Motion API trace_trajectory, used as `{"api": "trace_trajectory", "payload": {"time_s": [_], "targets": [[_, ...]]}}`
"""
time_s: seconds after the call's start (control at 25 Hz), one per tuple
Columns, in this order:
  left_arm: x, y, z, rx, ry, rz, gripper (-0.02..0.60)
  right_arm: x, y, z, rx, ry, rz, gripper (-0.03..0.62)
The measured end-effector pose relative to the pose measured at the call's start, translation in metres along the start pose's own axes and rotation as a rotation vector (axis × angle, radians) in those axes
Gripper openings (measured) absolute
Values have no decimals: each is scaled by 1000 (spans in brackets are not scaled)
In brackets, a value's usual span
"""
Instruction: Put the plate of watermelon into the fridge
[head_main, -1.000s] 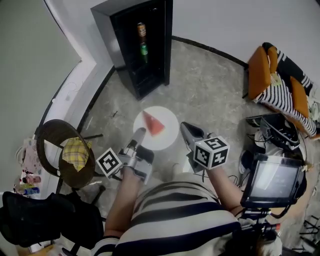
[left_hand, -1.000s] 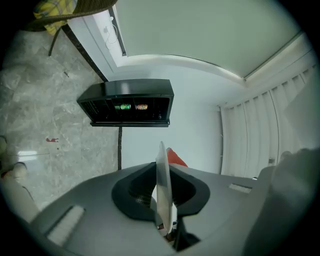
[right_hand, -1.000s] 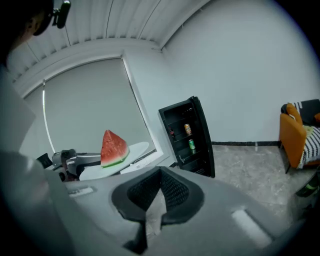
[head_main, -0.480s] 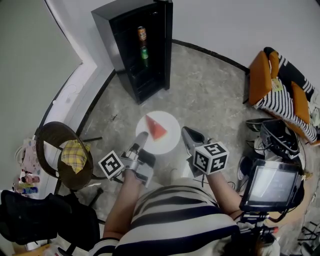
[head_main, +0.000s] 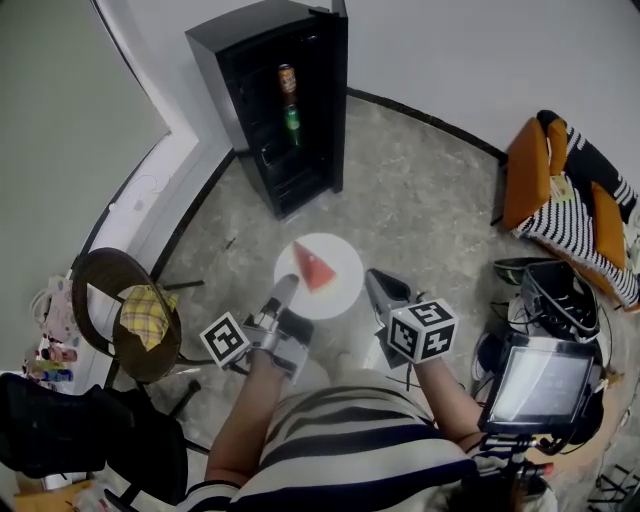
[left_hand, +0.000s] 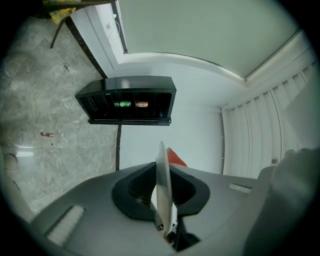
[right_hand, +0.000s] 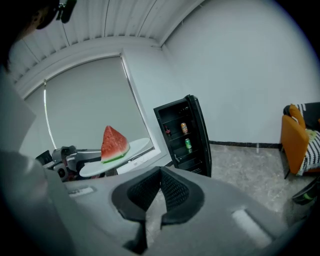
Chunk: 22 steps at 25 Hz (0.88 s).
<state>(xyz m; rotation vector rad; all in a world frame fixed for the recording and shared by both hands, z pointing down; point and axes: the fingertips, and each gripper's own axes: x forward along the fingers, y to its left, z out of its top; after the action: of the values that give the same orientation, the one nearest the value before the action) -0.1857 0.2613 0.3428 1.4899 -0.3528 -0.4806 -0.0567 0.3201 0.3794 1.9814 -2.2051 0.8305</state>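
Carrying is the step in hand: my left hand-held gripper (head_main: 281, 292) is clamped on the near rim of the plate (head_main: 341, 283), which sits edge-on between its jaws in the left gripper view, and holds it level in the air over the floor. 1 wedge of watermelon (head_main: 310, 266) stands near the plate's middle. My right hand-held gripper (head_main: 379, 287) hangs just beside the plate without touching it, jaws closed together on nothing. The fridge (head_main: 262, 110) stands open ahead, well apart from the plate, with cans (head_main: 287, 80) on its shelves. Next, I judge, the plate has to be brought up to the opening and lowered to a free shelf. It must be kept flat so the watermelon doesn't slide, then pushed in far rim first before the left jaws let go.
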Motion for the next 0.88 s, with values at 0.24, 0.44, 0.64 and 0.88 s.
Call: {"api": "trace_trajectory", "payload": {"time_s": [0.24,0.44,0.64,0.88], "targets": [[12,5,10,1,-38,19,37,17,-9,-3,4,31,24,-2],[35,4,26,10,-36,16,37,42,-17,8,3,41,31,-2],[58,3,41,12,-10,2,37,62,-21,21,-12,34,19,-2],[90,5,61,0,31,-2,37,90,-34,44,-11,27,-12,-2]]}}
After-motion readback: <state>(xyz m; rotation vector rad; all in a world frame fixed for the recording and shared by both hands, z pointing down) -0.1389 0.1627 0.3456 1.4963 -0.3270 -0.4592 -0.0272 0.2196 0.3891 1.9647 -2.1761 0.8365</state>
